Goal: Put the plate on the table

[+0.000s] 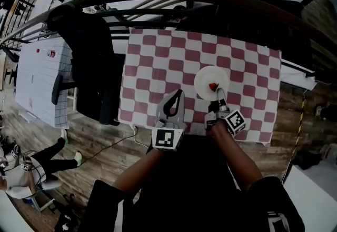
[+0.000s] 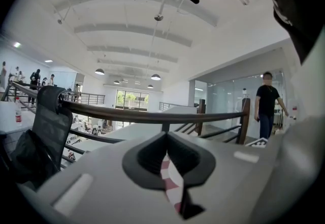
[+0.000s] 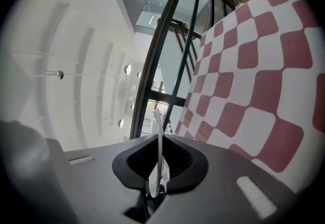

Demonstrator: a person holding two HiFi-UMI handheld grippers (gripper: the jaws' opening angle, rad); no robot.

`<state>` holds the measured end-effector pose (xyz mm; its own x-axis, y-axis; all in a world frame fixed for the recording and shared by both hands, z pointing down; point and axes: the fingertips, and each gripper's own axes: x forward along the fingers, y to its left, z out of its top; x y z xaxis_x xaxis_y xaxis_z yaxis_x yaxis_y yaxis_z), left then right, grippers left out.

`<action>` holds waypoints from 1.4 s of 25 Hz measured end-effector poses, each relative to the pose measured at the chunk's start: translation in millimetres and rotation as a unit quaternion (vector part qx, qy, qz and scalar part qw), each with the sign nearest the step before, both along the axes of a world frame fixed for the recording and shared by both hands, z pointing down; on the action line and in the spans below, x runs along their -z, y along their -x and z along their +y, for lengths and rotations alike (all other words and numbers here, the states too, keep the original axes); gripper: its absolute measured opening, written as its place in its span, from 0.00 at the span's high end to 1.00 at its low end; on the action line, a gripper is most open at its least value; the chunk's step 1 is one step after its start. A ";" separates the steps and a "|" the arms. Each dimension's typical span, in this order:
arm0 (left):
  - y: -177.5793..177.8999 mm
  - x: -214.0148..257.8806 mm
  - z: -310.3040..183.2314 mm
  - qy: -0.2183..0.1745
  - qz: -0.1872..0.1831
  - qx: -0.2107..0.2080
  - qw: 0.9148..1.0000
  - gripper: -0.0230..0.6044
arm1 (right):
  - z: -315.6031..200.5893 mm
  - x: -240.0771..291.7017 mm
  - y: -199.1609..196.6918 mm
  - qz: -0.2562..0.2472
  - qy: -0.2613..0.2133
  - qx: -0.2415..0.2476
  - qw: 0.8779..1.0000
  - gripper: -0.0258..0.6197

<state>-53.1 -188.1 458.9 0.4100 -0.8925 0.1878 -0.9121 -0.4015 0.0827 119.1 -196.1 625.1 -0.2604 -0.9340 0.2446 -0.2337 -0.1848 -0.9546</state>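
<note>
Big open office or lab hall, seen from upper gallery level. Dark handrail (image 2: 152, 116) along edge, lower floor visible past it. High white ceiling (image 2: 132, 30) with broad beams, round hanging lamps (image 2: 99, 71). Glass partition walls (image 2: 223, 96) at right, person (image 2: 266, 103) standing before them. More people (image 2: 35, 78) far off by another railing. Mesh office chair (image 1: 89, 62) with dark jacket, white table (image 1: 39, 78) beside it, wood plank floor (image 1: 89, 136). Counter (image 1: 158, 57) under red-and-white checked cloth.
</note>
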 end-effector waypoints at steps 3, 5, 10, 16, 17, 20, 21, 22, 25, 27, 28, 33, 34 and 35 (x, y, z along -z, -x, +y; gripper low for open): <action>-2.6 -2.2 -5.5 0.003 0.000 -0.006 1.000 0.95 | -0.6 -10.1 2.0 -0.016 0.008 -0.006 1.000 0.93; -1.6 -2.9 -9.3 0.004 0.006 -0.005 1.000 0.95 | -3.7 -14.6 3.2 -0.011 0.006 -0.005 1.000 0.93; 5.2 -9.4 -9.4 0.013 0.007 -0.001 1.000 0.95 | -8.2 -31.8 4.4 0.012 -0.002 -0.006 1.000 0.93; 10.3 -13.7 -6.0 0.014 -0.001 0.002 1.000 0.95 | -11.9 -56.1 3.0 0.007 -0.001 -0.007 1.000 0.93; 11.5 -13.7 -5.1 0.014 -0.002 0.003 1.000 0.95 | -12.0 -60.0 3.8 0.007 -0.001 -0.004 1.000 0.93; 14.4 -16.3 -1.8 0.020 -0.003 0.007 1.000 0.95 | -11.1 -71.6 6.4 0.007 0.000 0.003 1.000 0.93; 14.5 -17.5 -1.2 0.022 -0.004 0.007 1.000 0.95 | -11.2 -75.2 6.6 0.007 -0.001 0.005 1.000 0.93; 14.4 -18.3 -0.9 0.024 -0.004 0.006 1.000 0.95 | -11.7 -78.7 6.9 0.008 -0.003 0.006 1.000 0.93; 14.3 -20.1 -0.3 0.028 -0.006 0.003 1.000 0.95 | -12.7 -90.0 8.0 0.010 -0.006 0.009 1.000 0.93; 14.6 -22.3 -1.4 0.032 -0.006 0.003 0.999 0.95 | -13.8 -97.2 8.6 0.011 -0.006 0.011 1.000 0.93; 15.0 -23.2 -2.4 0.033 -0.006 0.003 0.999 0.95 | -14.7 -100.7 9.0 0.011 -0.005 0.012 1.000 0.93; 15.2 -24.0 -3.9 0.030 -0.010 0.000 0.999 0.95 | -16.2 -116.9 15.7 -0.006 0.004 0.026 1.000 0.93; 14.6 -24.0 -4.4 0.029 -0.012 -0.002 0.999 0.95 | -17.4 -119.6 16.5 -0.008 0.005 0.029 1.000 0.93; 14.3 -23.6 -5.4 0.027 -0.014 -0.003 1.000 0.95 | -19.0 -122.3 17.0 -0.010 0.006 0.031 0.999 0.93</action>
<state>-67.4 -193.4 482.5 0.4082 -0.8787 0.2477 -0.9124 -0.4017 0.0783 102.1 -215.1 747.4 -0.3219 -0.9134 0.2493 -0.2263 -0.1814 -0.9570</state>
